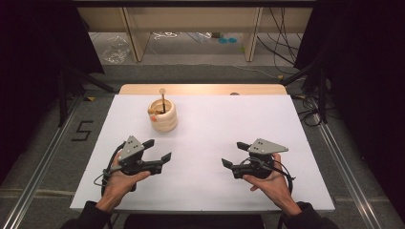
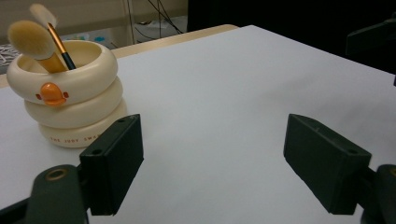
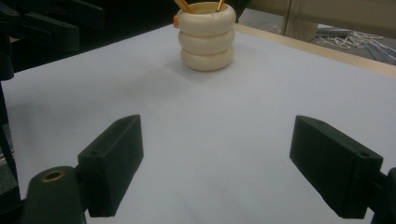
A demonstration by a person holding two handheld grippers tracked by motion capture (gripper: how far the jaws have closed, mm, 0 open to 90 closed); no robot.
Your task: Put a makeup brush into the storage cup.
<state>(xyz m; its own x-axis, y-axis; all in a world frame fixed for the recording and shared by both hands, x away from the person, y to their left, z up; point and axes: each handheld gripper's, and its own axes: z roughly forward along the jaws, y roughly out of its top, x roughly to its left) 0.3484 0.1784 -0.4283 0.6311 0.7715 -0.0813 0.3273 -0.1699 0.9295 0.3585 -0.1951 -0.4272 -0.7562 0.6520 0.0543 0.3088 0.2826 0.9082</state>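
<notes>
Nearest the high view's camera, the left gripper (image 1: 159,150) and right gripper (image 1: 235,154) rest low over the white table (image 1: 229,119), near its front edge and well apart from each other. Bare white surface lies between them and stretches to the far wooden edge. Both have their jaws spread wide, grasping nothing. The cream ringed holder (image 1: 163,115) with makeup brushes (image 2: 44,32) stands upright towards the far left, beyond the left gripper and clear of both.
</notes>
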